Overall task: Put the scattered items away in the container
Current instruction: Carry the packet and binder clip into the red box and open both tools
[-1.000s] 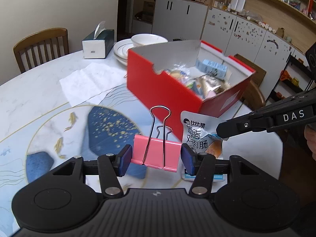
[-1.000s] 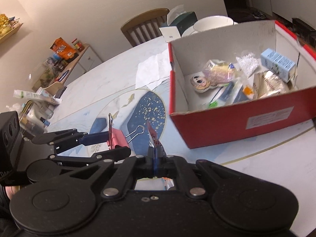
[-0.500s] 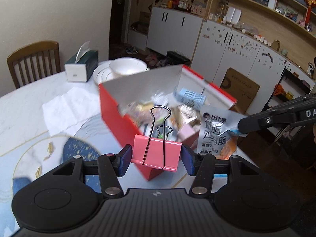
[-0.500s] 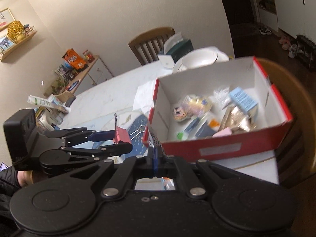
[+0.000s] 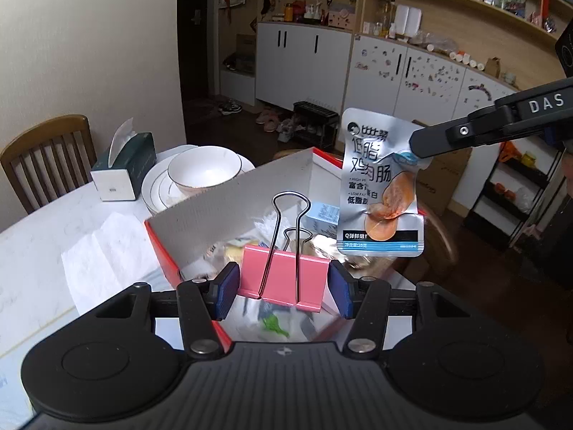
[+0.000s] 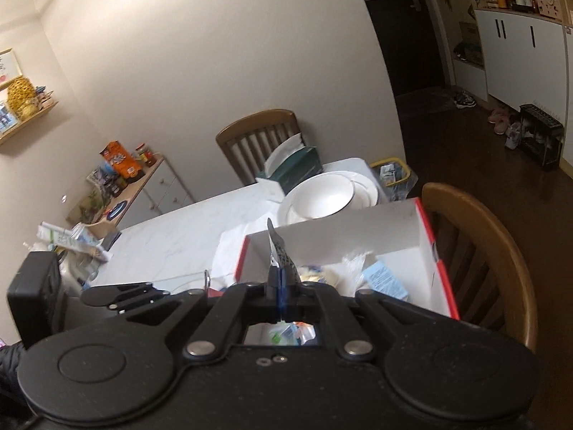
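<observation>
Hovering over the red box (image 5: 163,251) on the bench (image 5: 43,251), our left claw (image 5: 283,286) grips a pink binder clip (image 5: 283,276); our right claw (image 6: 281,279) pinches a snack packet (image 5: 379,182).

pink binder clip (image 5: 283,279): upright | silver snack pouch (image 5: 381,186): hanging | red box (image 5: 163,251): open, part-filled

The left gripper (image 5: 283,288) has a matte black body with 2 round raised discs, a ribbed centre panel with a small pale logo, 4 silver screw heads on its black linkage bars, and 2 blue ribbed pads (image 5: 226,290); the right gripper (image 6: 280,283) is built alike, with "DAS" in white on its side; a dark sleeve (image 6: 9,358) shows beside it.
</observation>
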Tool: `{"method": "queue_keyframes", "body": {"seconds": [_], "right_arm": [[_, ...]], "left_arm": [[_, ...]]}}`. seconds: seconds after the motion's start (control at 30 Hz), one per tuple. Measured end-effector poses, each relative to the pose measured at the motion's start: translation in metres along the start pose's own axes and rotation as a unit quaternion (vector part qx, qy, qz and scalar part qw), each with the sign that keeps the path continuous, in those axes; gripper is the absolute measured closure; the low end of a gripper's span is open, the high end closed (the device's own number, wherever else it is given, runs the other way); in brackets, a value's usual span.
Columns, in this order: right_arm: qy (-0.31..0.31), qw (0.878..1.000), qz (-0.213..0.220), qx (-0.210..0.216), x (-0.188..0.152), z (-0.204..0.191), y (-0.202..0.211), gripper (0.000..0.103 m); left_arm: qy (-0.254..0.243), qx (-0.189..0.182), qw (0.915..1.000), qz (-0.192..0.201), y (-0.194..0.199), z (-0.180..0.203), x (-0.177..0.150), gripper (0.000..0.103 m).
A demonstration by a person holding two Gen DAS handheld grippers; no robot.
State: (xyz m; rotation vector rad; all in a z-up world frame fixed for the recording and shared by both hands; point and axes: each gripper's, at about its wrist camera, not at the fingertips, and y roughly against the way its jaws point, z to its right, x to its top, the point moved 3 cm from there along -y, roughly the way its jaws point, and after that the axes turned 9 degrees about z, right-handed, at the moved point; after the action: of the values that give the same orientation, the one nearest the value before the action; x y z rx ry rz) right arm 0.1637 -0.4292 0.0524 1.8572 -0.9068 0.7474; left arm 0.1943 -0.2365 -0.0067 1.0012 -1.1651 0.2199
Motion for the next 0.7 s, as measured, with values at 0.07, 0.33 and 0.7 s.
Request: {"method": "queue_keyframes", "body": {"seconds": [0.07, 0.33, 0.7], "right_arm": [[-0.004, 1.000, 0.000, -0.001, 0.001, 0.007, -0.012, 0.103], [-0.024, 0.999, -0.034, -0.025, -0.020, 0.039, -0.059, 0.103], [-0.041, 0.995, -0.080, -0.032, -0.046, 0.063, -0.092, 0.103]], "left_arm": [[-0.012, 0.011, 0.9998, -0.006, -0.013, 0.000, 0.003, 0.051], [-0.031, 0.050, 0.9970, -0.050, -0.064, -0.008, -0.003, 0.051], [-0.025, 0.067, 0.9896, -0.125, -0.116, -0.016, -0.018, 0.051]]}}
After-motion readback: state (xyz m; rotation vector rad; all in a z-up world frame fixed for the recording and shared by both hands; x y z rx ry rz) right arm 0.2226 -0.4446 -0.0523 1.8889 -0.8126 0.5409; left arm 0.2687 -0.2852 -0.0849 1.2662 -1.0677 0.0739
